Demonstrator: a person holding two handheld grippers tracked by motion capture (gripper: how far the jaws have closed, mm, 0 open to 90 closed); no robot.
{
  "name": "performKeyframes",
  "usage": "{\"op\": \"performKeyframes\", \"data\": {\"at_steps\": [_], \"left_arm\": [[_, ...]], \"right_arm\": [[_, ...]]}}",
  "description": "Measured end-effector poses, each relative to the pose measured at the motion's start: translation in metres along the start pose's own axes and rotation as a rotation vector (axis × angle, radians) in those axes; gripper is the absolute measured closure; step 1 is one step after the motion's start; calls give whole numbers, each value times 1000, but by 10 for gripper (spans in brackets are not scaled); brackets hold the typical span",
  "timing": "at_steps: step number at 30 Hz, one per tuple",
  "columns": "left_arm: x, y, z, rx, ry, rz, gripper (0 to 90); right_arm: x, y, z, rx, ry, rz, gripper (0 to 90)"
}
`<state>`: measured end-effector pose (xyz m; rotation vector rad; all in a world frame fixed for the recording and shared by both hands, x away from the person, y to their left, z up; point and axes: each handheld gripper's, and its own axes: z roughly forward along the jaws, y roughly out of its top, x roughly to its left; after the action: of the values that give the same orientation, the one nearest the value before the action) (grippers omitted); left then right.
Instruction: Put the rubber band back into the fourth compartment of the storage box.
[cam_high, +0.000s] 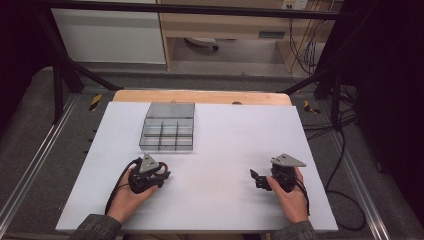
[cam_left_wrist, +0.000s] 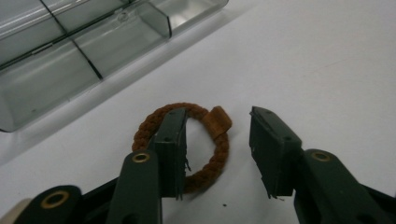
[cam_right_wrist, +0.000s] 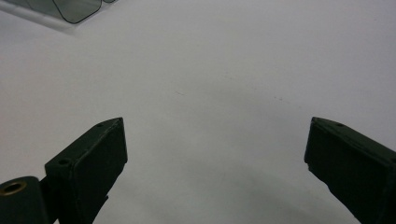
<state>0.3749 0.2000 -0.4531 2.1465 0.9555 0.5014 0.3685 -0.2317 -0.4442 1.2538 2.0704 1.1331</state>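
A: Where is the brown braided ring (cam_left_wrist: 212, 154)?
B: On the white table (cam_high: 225, 150), near the clear compartment box (cam_high: 167, 127). The left gripper (cam_left_wrist: 219, 154) is parted, one jaw inside the ring.
A: The right gripper (cam_right_wrist: 215, 158)?
B: Wide apart, holding nothing.

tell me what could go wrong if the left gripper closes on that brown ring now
1. One of the left gripper's fingers sits inside the brown braided ring, so closing would likely pinch just one side; it may twist or slip free.
2. The clear divided box lies close beyond; a lift could knock it.
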Motion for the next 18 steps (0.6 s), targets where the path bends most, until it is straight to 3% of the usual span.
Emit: {"op": "performKeyframes", "data": {"at_steps": [2,4,7,13,18], "left_arm": [[2,0,3,8,-17,-18,639],[2,0,3,7,-22,-11,743],[2,1,3,12,-22,-2,821],[6,3,-5,-41,-40,-38,843],[6,4,-11,-87,-56,-42,846]], "right_arm": [[1,0,2,2,6,-7,63],[2,1,2,9,8,-13,62],[2,1,2,7,12,-19,63],[5,2,4,13,20,-34,62],[4,2,2,11,18,-28,62]]}}
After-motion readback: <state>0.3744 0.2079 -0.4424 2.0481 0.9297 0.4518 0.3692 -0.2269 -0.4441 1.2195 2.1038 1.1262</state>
